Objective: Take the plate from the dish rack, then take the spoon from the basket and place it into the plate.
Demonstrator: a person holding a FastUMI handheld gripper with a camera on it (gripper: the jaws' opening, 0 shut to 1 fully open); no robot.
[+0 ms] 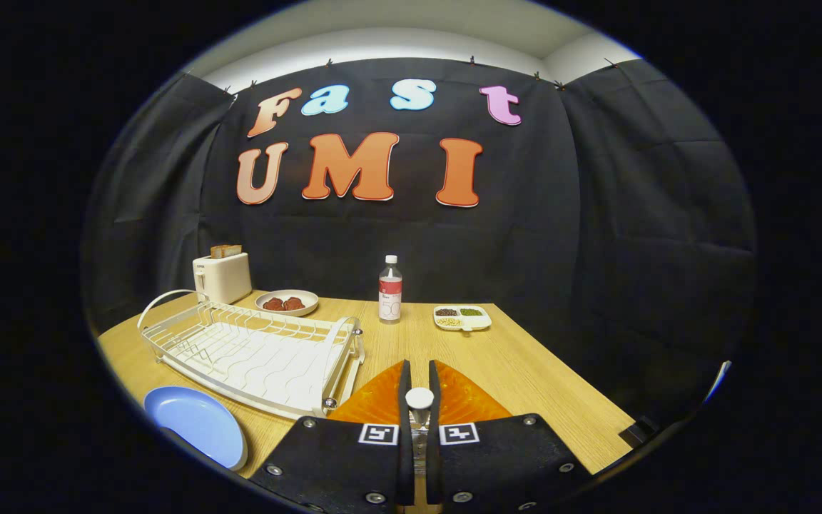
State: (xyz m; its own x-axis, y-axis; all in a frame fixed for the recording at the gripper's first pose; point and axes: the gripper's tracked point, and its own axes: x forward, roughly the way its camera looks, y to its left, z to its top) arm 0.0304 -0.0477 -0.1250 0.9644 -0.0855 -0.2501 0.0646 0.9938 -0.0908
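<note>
My gripper (419,378) is shut on the spoon (419,398), whose round white handle end sticks up between the two fingers. Right behind and under the fingers lies the orange basket (375,403). The blue plate (197,422) lies flat on the wooden table to the left of the fingers, in front of the white wire dish rack (254,350). No dishes stand in the rack.
Beyond the rack stand a white toaster (222,277) holding toast and a small plate of reddish food (287,302). A water bottle (389,289) and a divided snack tray (462,317) sit at the table's far side. The table's right edge (582,400) runs close by.
</note>
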